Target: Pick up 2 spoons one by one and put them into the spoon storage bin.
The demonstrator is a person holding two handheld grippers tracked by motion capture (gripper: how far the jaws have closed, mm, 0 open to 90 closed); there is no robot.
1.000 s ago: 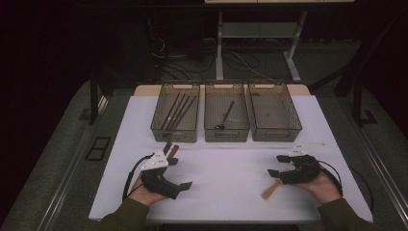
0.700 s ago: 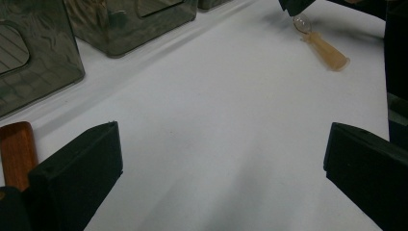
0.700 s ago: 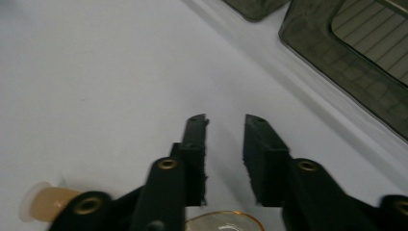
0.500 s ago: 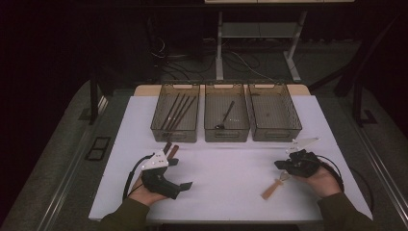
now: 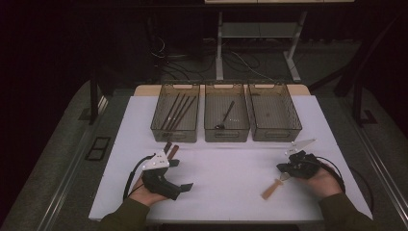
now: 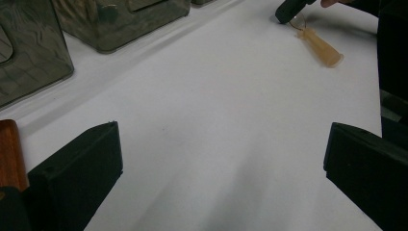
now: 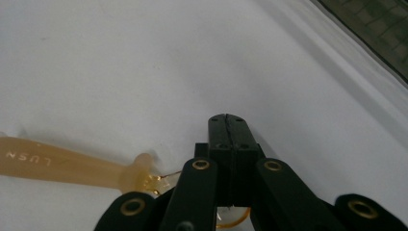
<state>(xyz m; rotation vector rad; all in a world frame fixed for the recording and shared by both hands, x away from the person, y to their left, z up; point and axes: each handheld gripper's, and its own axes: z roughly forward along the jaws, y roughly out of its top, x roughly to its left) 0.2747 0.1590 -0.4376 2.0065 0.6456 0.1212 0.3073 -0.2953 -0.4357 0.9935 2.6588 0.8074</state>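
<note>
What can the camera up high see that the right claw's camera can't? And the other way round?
High view: chopsticks in the left bin, a spoon in the middle bin, and the open left claw. Right gripper view: tiny letters on the handle, and the right claw up close, shut tight. Both: the right claw, the amber-handled tool by its tip, and the white table.

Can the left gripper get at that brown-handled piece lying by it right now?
Probably yes. The left gripper has its jaws wide open on the bare white table, and the brown-handled utensil lies just beside it with nothing between. It points away, though, so the hand would need to turn first.
</note>
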